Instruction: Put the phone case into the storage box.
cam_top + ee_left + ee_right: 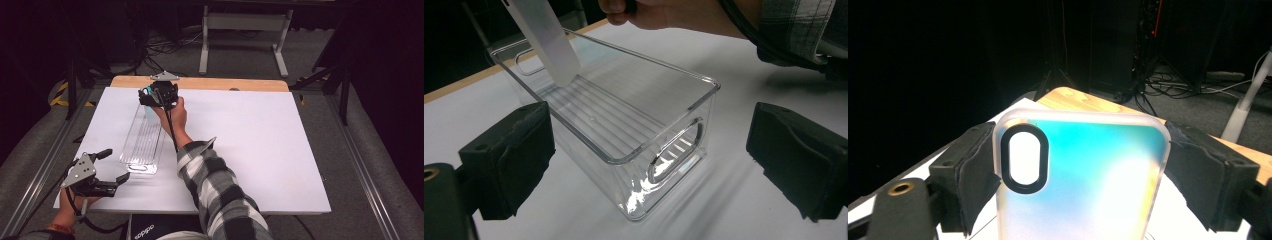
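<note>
From above, your right gripper (159, 95) holds the phone case (150, 116) over the far end of the clear bin (142, 142) on the bench (250, 150), while the left gripper (107, 172) waits with jaws wide near the bin's close end. In the left gripper view, the case (549, 40) dips tilted into the bin (624, 125). In the right gripper view, the jaws pinch the case (1083, 180) by its side edges: light, thin, probably flexible and slick, so grip those rims gently.

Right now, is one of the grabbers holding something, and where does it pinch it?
The right gripper holds a phone case, pinched by its two long side edges. The left gripper is open and holds nothing.
</note>
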The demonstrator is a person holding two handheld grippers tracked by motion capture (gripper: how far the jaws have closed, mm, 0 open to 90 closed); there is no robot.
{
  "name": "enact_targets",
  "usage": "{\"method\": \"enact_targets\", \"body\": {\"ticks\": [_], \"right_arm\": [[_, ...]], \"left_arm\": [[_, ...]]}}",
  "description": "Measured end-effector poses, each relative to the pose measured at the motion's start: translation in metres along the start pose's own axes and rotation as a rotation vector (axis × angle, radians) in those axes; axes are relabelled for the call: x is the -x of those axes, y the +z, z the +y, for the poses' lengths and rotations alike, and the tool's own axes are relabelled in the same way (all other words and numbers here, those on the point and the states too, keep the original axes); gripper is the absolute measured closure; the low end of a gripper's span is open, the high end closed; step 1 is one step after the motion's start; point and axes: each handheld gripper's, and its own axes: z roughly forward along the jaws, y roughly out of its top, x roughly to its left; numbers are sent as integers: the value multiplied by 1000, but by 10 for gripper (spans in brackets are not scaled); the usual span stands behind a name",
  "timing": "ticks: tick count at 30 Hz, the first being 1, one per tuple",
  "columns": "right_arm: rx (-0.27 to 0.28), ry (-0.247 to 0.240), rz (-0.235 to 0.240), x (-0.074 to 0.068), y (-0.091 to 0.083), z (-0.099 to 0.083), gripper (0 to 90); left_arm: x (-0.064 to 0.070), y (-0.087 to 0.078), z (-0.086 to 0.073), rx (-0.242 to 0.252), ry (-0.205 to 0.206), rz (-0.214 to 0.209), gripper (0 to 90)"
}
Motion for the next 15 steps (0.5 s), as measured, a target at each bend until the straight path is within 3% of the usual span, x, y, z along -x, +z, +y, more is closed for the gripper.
{"method": "enact_targets", "body": {"ticks": [10,12,15], "right_arm": [[-12,30,-4,6,5,-9,171],[-21,28,-24,7,6,-10,170],[-5,53,-23,10,6,-11,168]], "left_arm": [[1,2,0,-6,6,-13,59],[2,3,0,-7,6,-16,59],[2,5,0,-7,-1,-26,59]]}}
